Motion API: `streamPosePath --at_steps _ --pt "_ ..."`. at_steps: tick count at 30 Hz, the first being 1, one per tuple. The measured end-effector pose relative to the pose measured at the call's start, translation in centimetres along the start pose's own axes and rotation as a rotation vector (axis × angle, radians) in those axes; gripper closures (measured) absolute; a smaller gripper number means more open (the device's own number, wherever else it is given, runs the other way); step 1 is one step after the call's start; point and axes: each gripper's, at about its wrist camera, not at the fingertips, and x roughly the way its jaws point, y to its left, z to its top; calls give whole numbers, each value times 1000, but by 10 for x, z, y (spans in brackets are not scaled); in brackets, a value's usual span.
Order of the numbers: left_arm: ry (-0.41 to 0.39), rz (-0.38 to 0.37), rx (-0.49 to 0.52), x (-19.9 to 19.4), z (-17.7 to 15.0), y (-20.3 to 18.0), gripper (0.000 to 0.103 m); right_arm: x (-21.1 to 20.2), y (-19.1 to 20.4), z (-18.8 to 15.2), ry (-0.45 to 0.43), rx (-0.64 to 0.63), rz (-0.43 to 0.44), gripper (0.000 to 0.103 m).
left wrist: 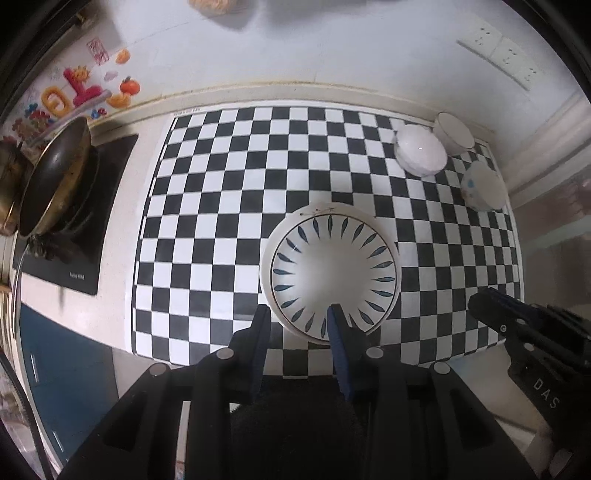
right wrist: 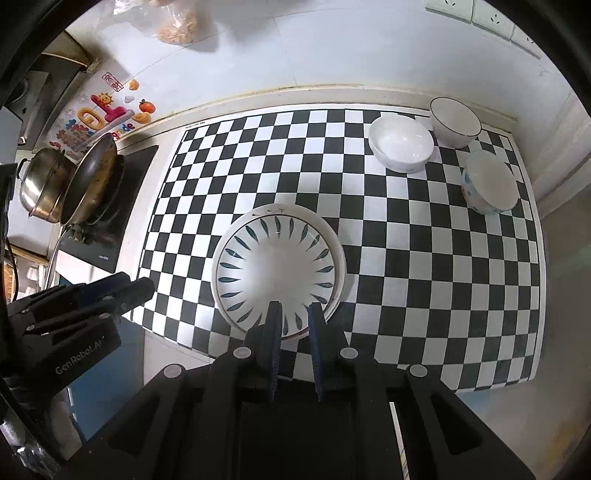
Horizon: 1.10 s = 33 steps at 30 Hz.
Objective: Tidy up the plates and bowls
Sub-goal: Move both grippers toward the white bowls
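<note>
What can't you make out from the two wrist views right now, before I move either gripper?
- Near rim of the white blue-leaf-patterned plate stack: right wrist view, covered by the right gripper fingers; contact unclear.
- How many plates are in that stack: both views, only edges show.
- Bag of tan food on the wall: cut off by the top edge in both views.
- Steel pot: its inside is hidden by the tilted dark frying pan.
- Left gripper: grip on the rim unclear.

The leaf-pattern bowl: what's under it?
The leaf-pattern bowl sits in a plain white plate, whose rim shows around it. Below that is the checkered mat. Whether more plates lie beneath is hidden.
</note>
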Motion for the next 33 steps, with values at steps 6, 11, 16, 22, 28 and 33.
streamPosePath --at_steps 6,11,16,22,28,33 --pt "-79 -62 46 -12 9 4 68 -3 0 2 -9 92 56 46" --pt "-116 -138 75 0 36 -1 66 -7 -18 8 -78 196 118 27" --pt "-128 -176 102 22 83 -24 66 0 -72 29 -162 338 236 9" --pt "-60 -216 98 85 159 -71 66 49 -150 93 -122 383 60 9" --pt "67 -190 94 172 230 -122 66 132 -217 171 5 435 83 15" --pt "185 -232 68 236 269 -146 66 183 -230 211 101 358 68 24"
